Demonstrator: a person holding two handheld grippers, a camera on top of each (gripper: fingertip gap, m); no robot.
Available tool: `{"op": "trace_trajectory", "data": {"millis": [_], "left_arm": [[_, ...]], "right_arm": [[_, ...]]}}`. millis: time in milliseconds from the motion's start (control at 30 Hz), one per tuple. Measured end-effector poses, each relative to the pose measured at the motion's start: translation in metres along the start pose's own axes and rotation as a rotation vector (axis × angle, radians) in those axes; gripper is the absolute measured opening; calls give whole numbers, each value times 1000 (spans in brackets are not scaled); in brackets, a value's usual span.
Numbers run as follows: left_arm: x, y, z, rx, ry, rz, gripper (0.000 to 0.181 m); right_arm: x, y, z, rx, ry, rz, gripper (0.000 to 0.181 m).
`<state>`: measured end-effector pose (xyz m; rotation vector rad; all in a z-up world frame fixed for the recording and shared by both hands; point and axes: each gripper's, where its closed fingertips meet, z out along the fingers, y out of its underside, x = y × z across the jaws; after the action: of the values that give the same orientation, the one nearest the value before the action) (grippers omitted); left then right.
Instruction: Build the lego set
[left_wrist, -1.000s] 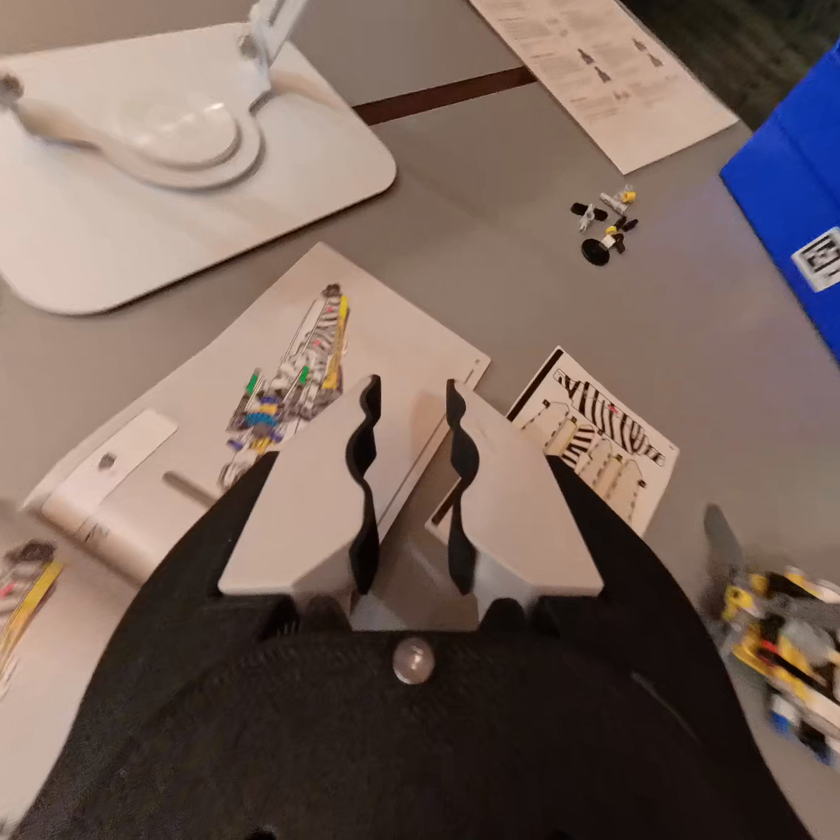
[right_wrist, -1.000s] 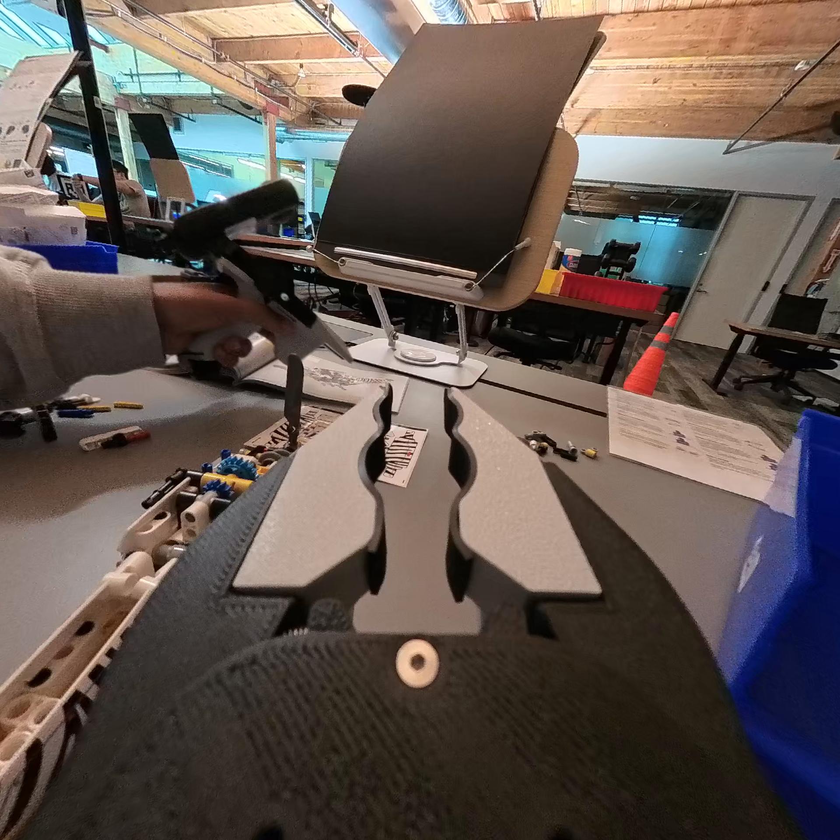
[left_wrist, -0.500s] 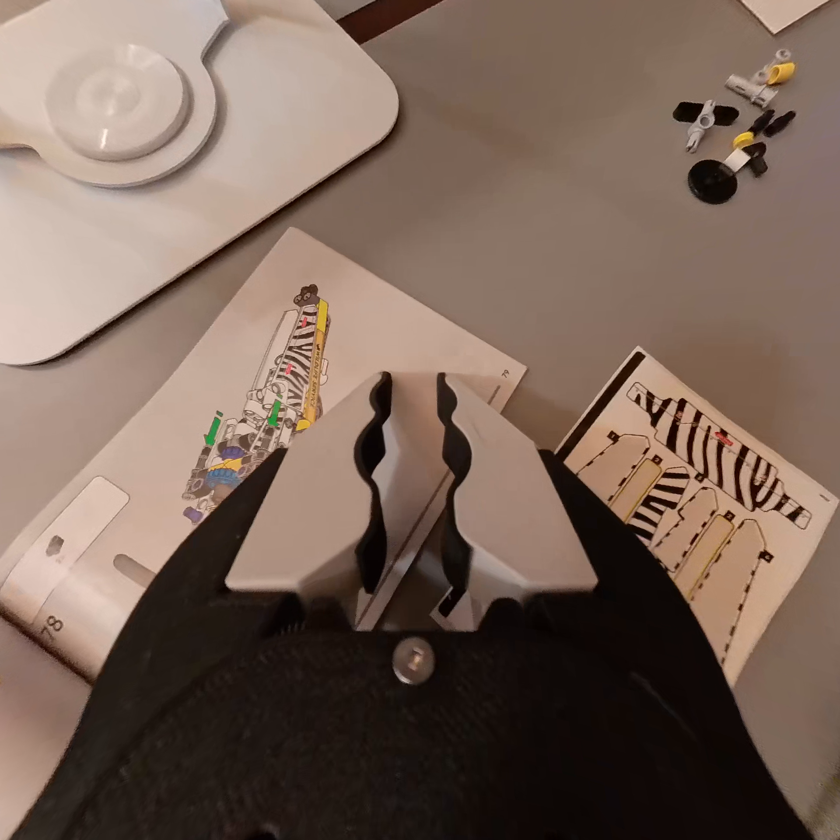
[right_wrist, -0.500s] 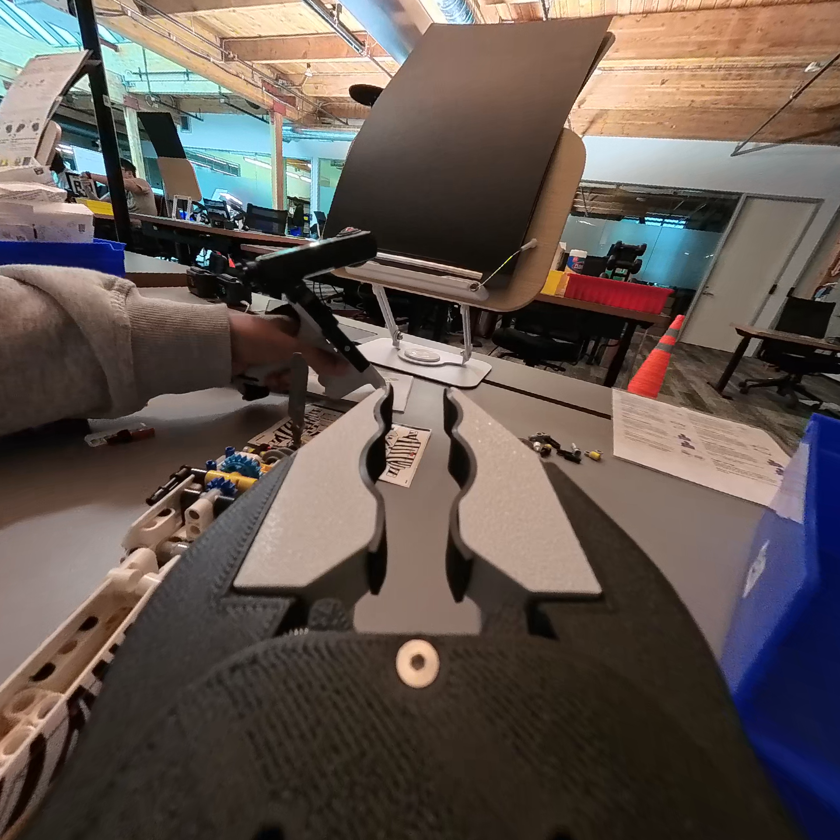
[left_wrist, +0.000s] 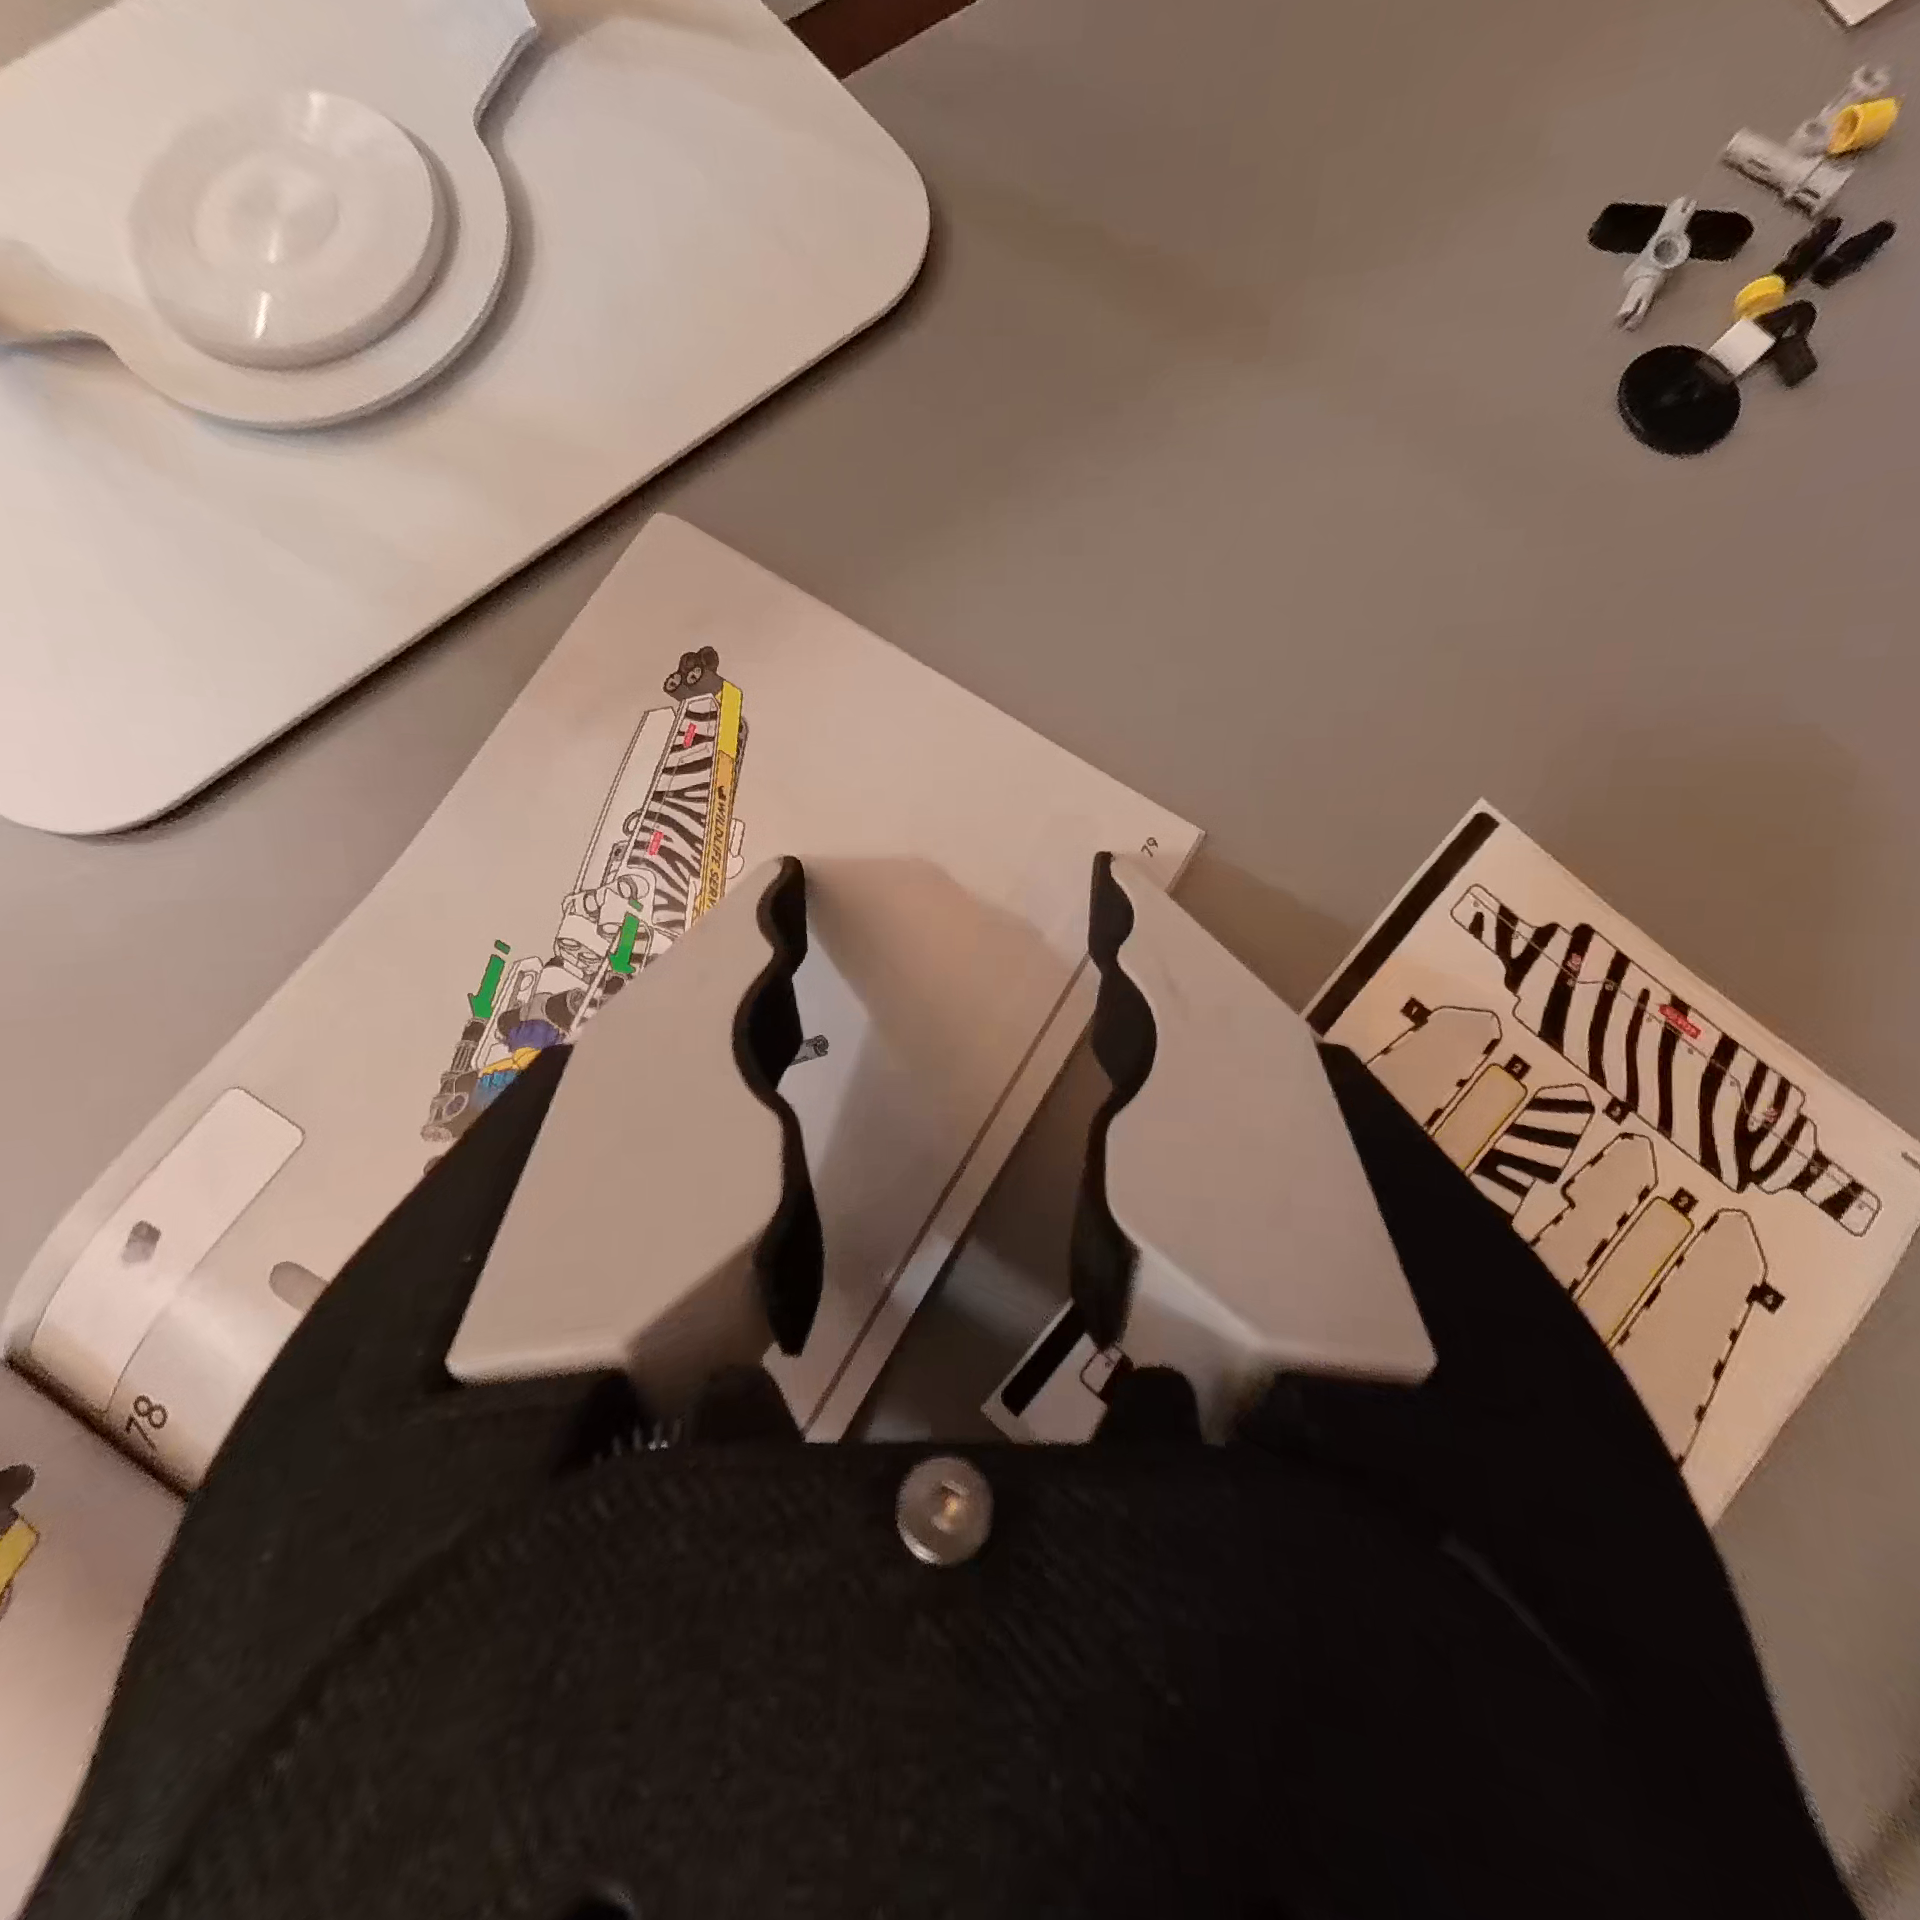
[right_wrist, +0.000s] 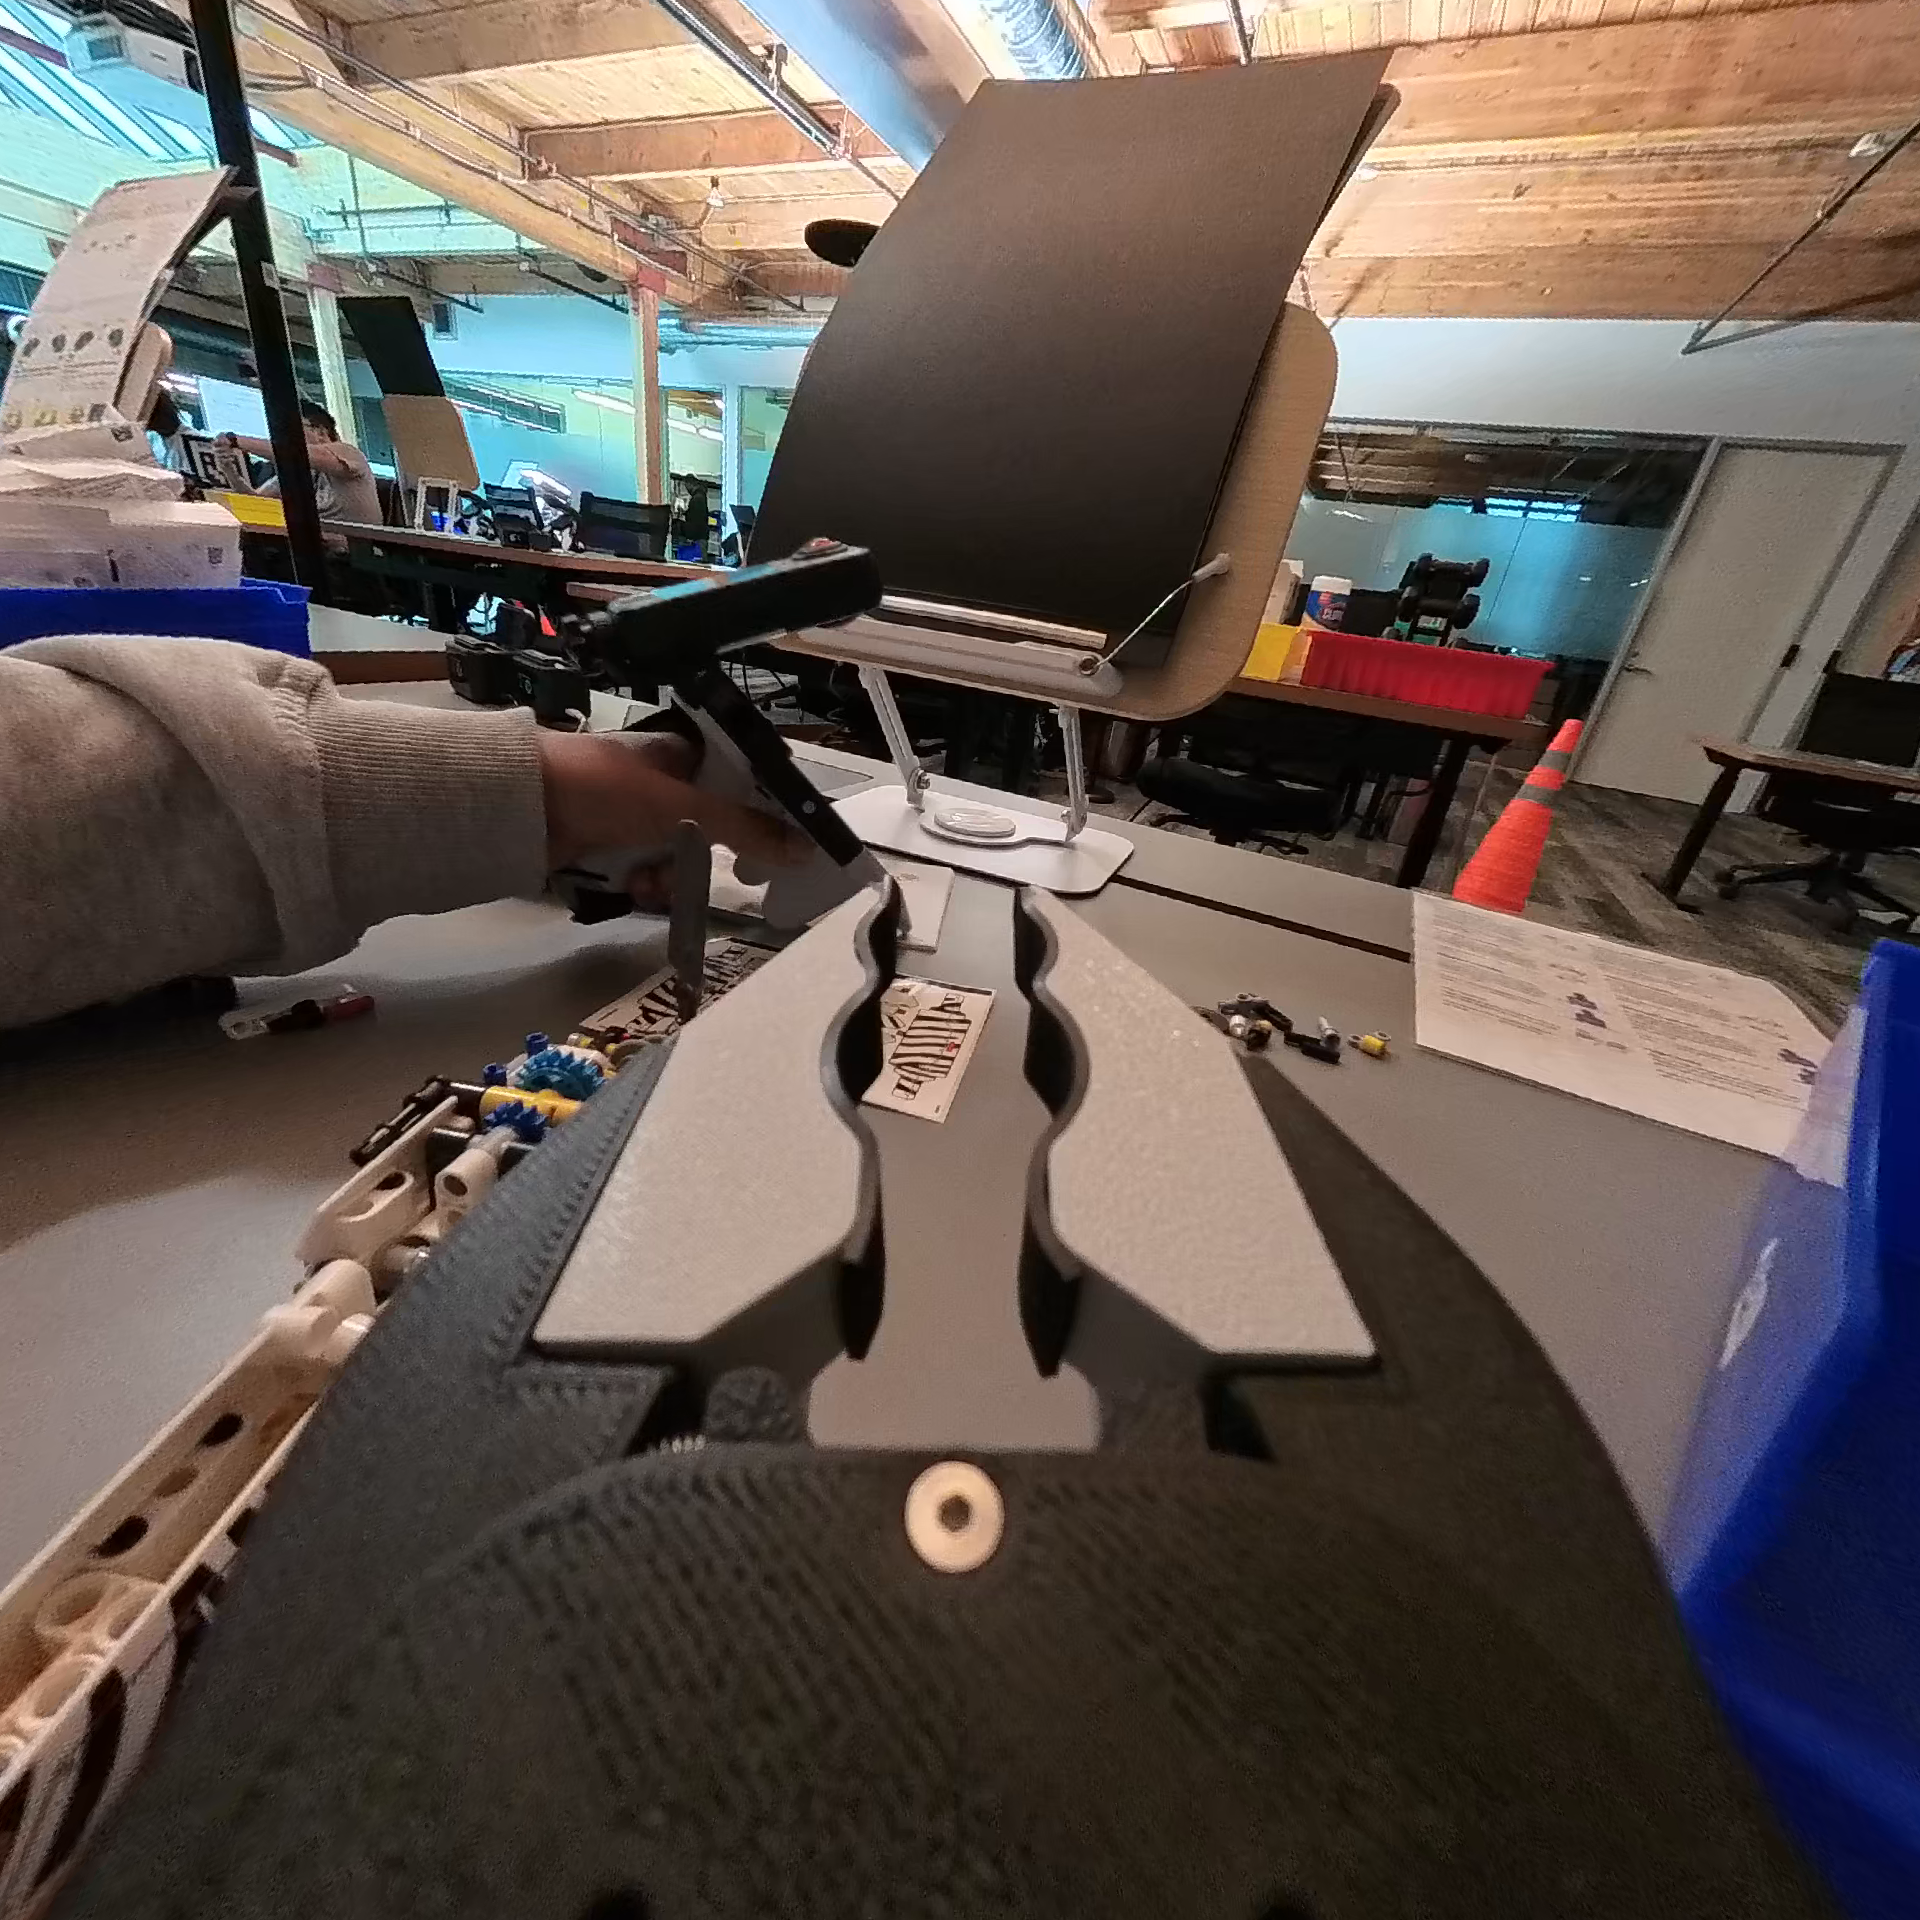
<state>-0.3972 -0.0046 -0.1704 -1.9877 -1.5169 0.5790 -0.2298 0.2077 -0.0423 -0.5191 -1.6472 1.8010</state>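
Left tongs: the left tongs (left_wrist: 945, 883) hang spread wide and empty over the open instruction booklet (left_wrist: 914, 748), tips close above its right-hand page; whether they touch the paper cannot be told.
Right tongs: the right tongs (right_wrist: 951, 904) sit parted with nothing between them, held low over the table (right_wrist: 1351, 1164), well on the near side of the booklet.
Lego set: the half-built model (right_wrist: 416, 1174), white beams with blue gears and yellow pins, lies on the table to the near left of the booklet, against the right tongs' left flank; nobody grips it.
Loose parts: a small cluster of black, grey and yellow pieces (left_wrist: 1745, 249) sits well to the right of the booklet; the zebra-striped sticker sheet (left_wrist: 1621, 1122) lies just beside the booklet's right edge.
Risk, paper: closing on the page would likely crease or drag the thin booklet, and could shove the sticker sheet beside it.
Risk, model: a sideways sweep of the right tongs could nudge the model and loosen pins.
Risk, parts: the small pieces look apt to roll if bumped.
Surface: a smooth grey table, also carrying the white base of a book stand (left_wrist: 312, 312) beyond the booklet and a blue bin (right_wrist: 1849, 1299) far to its right.
Room: an open workshop with timber ceiling beams, more tables, chairs and an orange traffic cone (right_wrist: 1517, 821) behind the stand.
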Motion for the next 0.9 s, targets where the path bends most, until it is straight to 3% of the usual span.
{"op": "trace_trajectory", "data": {"millis": [100, 200, 333, 533, 767, 800, 867, 900], "left_arm": [[0, 0, 1, -3, -11, 14, 52], [0, 0, 1, 11, -27, 46, 26], [-9, 0, 2, 33, -84, 79, 4], [-8, 2, -2, -7, 2, -12, 3], [-25, -7, -32, 131, -20, -48, 2], [-22, -9, -34, 145, -9, -52, 6], [-15, -9, -28, 119, 5, -42, 67], [-12, -7, -23, 91, 2, -35, 81]], "right_arm": [[0, 0, 2, 0, 2, 0, 20], [-1, 0, 2, 1, 0, 0, 20], [-1, -1, 1, 3, 0, 1, 19], [-1, -2, 0, 11, 1, 12, 19], [0, -4, 0, 26, -2, 39, 19], [0, -4, 1, 26, -4, 39, 20], [-1, -4, 2, 24, -4, 35, 20], [-1, -3, 2, 23, -4, 33, 20]]}}
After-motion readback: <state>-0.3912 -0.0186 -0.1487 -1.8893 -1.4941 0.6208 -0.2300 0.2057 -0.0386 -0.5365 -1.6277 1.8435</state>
